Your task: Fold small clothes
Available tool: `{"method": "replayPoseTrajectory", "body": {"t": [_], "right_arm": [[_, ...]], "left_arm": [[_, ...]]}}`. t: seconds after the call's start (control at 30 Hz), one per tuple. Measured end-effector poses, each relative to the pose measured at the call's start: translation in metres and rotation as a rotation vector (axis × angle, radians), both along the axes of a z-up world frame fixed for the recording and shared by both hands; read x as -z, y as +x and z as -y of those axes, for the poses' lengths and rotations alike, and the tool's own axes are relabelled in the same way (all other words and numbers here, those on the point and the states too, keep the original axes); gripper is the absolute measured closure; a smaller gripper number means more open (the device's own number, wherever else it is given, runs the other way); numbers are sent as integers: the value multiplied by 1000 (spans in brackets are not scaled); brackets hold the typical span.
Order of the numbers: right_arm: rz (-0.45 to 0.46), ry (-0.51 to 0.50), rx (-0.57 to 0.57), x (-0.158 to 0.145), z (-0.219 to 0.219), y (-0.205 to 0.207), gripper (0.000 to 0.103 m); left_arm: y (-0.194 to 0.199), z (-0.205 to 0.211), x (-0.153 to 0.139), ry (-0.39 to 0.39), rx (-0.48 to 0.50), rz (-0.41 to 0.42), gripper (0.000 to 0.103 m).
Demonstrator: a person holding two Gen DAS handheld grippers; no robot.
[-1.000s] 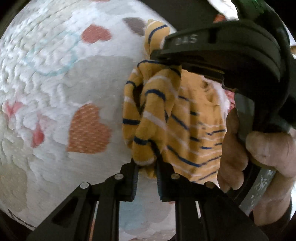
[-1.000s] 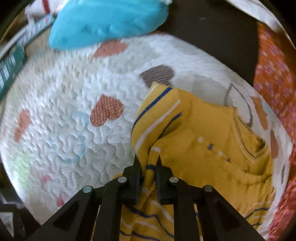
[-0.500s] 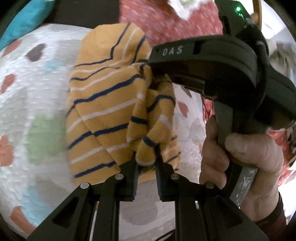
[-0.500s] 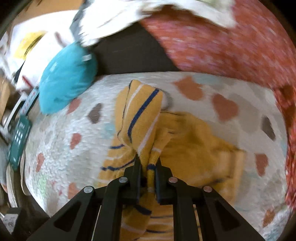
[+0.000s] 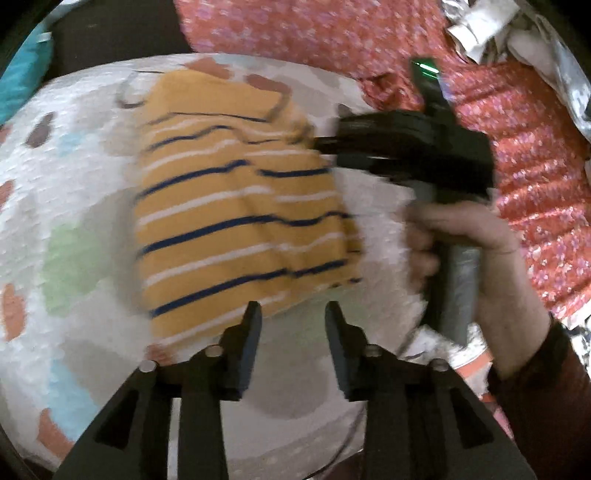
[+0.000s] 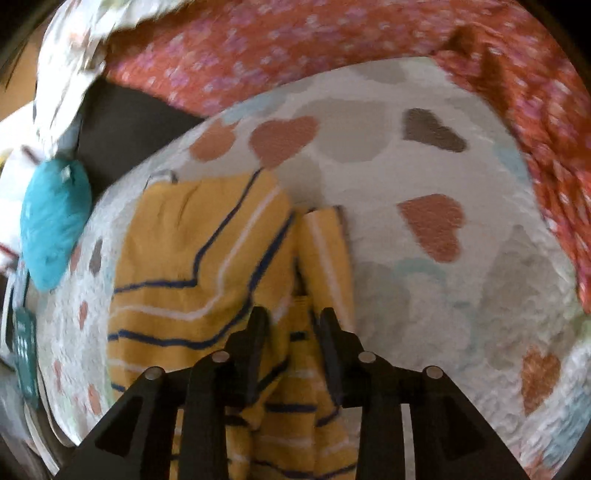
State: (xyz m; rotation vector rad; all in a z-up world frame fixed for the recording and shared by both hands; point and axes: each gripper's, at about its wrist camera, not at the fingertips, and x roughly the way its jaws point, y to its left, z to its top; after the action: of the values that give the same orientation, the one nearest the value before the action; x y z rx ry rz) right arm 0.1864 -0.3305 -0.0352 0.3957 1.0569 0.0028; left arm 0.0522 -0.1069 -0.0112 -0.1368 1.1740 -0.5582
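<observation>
A small mustard-yellow garment with navy and white stripes (image 5: pixel 236 218) lies folded on a white quilt with hearts (image 5: pixel 85 192). My left gripper (image 5: pixel 293 314) is open and empty, just off the garment's near edge. My right gripper shows in the left wrist view (image 5: pixel 325 147) at the garment's far right corner, held by a hand. In the right wrist view the right gripper (image 6: pixel 293 319) is open, its fingers standing over the garment (image 6: pixel 192 258) with cloth lying loose between them.
A red flowered blanket (image 5: pixel 517 110) lies along the right and back of the quilt, also in the right wrist view (image 6: pixel 295 48). A teal cushion (image 6: pixel 51 221) and a dark green remote (image 6: pixel 22 343) lie at the left. Crumpled white cloth (image 5: pixel 517 29) sits far right.
Both grippers have opened and let go of the garment. It now lies spread flat on the quilt instead of hanging bunched between them, and the left gripper has drawn back from it.
</observation>
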Motion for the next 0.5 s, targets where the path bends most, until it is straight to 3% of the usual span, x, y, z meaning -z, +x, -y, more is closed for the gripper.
{"method": "replayPoseTrajectory", "body": {"t": [0.13,0.27,0.37,0.5], "right_arm": [[110,-99,-26,-35,-3,-23,70],[148,-16,-136,-50,-33,-38,70],[101,37,-186,-29,-53,-43,70],[16,-54,-92,15,-45,-50,75]], "left_arm": [[3,-48,9,58,-84,35,66],[11,-76,17,121,-181,56,65],[12,-94,26,137,-225,78,61],[23,-102,42,168,-232,75,60]]}}
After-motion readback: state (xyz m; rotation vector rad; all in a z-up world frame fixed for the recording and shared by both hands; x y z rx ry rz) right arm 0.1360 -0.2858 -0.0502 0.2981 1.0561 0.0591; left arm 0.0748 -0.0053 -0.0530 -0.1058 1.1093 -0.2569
